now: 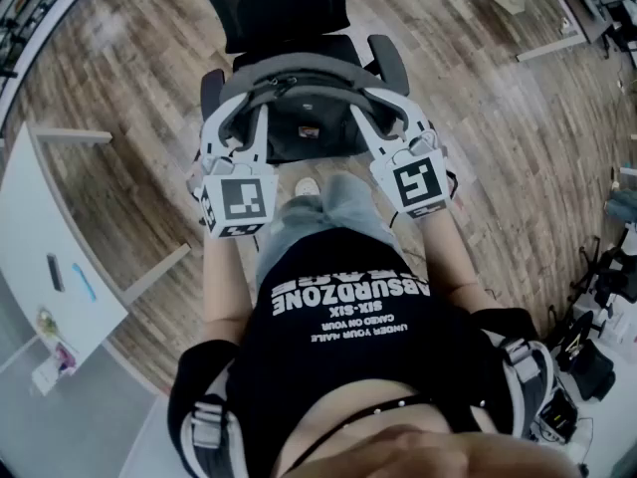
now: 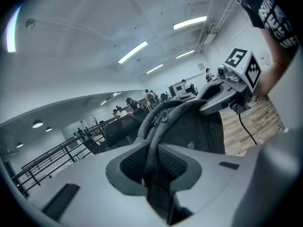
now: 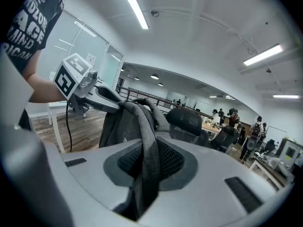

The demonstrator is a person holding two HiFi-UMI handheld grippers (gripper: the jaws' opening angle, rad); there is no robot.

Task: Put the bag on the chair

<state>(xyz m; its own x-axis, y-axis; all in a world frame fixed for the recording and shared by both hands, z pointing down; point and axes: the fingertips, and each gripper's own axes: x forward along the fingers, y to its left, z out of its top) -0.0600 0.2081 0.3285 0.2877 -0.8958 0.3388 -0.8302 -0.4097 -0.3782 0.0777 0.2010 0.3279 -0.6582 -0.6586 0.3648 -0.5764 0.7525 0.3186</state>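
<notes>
Grey fabric bag (image 1: 299,127) hung between both grippers over the black chair (image 1: 284,13), left gripper (image 1: 244,116) jaws clamped on one strap (image 2: 152,145), right gripper (image 1: 376,114) jaws clamped on another, wooden floor (image 1: 498,118) beneath.

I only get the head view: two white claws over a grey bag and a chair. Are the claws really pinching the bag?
Observer: Yes. The left gripper view shows the left gripper shut on a strap of the bag.
Operator: And the other claw?
Observer: Its own view shows the same: the right gripper is clamped on a strap too, and the bag hangs from it.
Operator: Is anyone else in the room?
Observer: Yes. In the right gripper view, people stand by desks far behind the chair.
</notes>
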